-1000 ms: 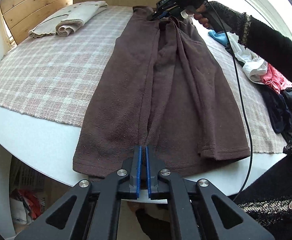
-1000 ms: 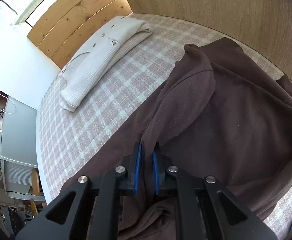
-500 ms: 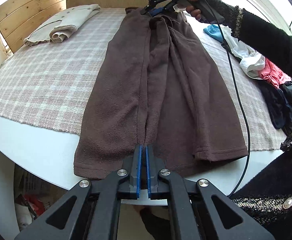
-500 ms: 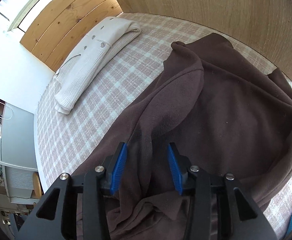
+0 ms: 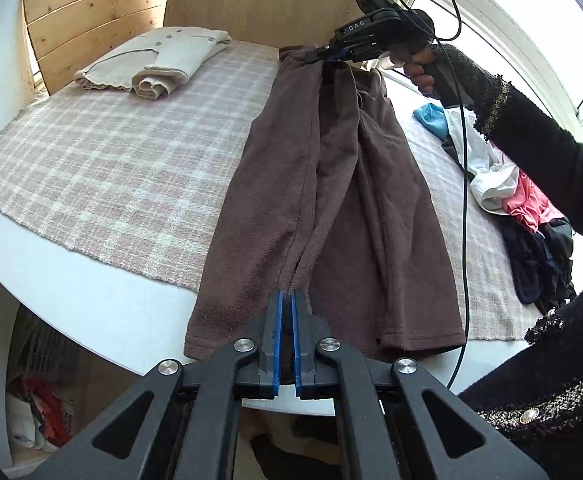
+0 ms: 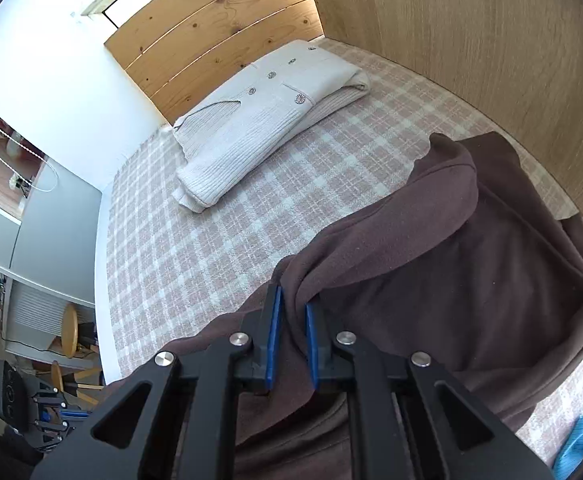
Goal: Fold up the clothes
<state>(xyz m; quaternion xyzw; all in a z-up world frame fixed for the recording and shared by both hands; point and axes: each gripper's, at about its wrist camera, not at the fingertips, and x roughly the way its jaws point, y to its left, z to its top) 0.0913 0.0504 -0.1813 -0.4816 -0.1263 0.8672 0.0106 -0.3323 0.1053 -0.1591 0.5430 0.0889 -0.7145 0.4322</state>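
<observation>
Lying lengthwise on the table (image 5: 91,300): brown fleece garment (image 5: 331,208), soft, limp, likely sagging between holds. Left gripper (image 5: 287,312) clamping the near hem; right gripper (image 6: 291,312) closing on a far-end fold. Best pinching edges.

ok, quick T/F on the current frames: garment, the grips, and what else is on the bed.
1. The brown garment lies lengthwise on the plaid cloth. True.
2. The left gripper is open and clear of the fabric. False: its fingers are shut on the near hem.
3. The right gripper has brown fabric between its fingers. True; they are closing on it.
4. The cream cardigan is spread out flat. False: it lies folded near the wooden headboard.
5. A pile of unfolded clothes lies beside the garment. True.
</observation>
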